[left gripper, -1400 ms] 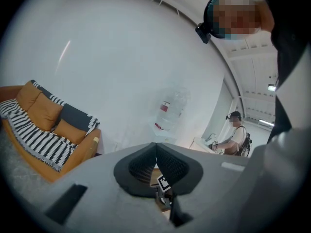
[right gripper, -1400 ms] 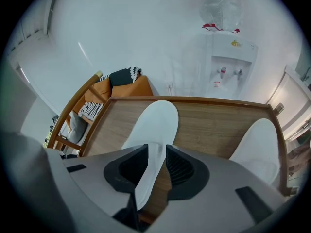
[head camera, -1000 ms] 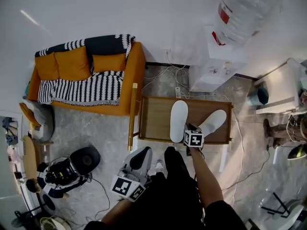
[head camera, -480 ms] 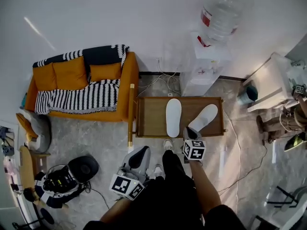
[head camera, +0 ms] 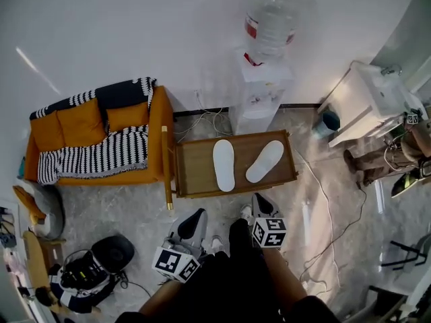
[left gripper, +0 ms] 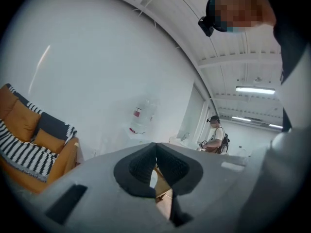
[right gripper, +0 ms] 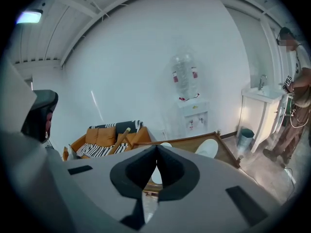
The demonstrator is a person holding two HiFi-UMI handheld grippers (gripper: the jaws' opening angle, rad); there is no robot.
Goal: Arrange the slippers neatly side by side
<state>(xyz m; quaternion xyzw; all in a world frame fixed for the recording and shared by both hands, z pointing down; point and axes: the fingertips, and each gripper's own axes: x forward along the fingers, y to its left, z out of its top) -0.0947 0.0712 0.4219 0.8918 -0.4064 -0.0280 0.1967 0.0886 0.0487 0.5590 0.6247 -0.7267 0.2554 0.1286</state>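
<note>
Two white slippers lie soles down on a low wooden table (head camera: 195,167). The left slipper (head camera: 223,165) points straight away from me. The right slipper (head camera: 264,161) is angled to the right, with a gap between the two. Both grippers hang over the floor in front of the table, apart from it. My left gripper (head camera: 196,216) is shut with nothing in it, and so is my right gripper (head camera: 258,199). In the right gripper view the shut gripper (right gripper: 156,150) sits below the table (right gripper: 187,142), with the right slipper (right gripper: 209,148) showing.
An orange sofa (head camera: 158,133) with a striped blanket stands left of the table. A water dispenser (head camera: 259,86) stands behind it. Cables (head camera: 323,200) trail over the floor at right. A white cabinet (head camera: 360,103) and a person (head camera: 417,147) are at the far right. Black gear (head camera: 87,271) lies lower left.
The view has drawn back from the table. My right gripper, earlier at the table's front edge by the slippers, now hangs clear of it. The slippers have not moved.
</note>
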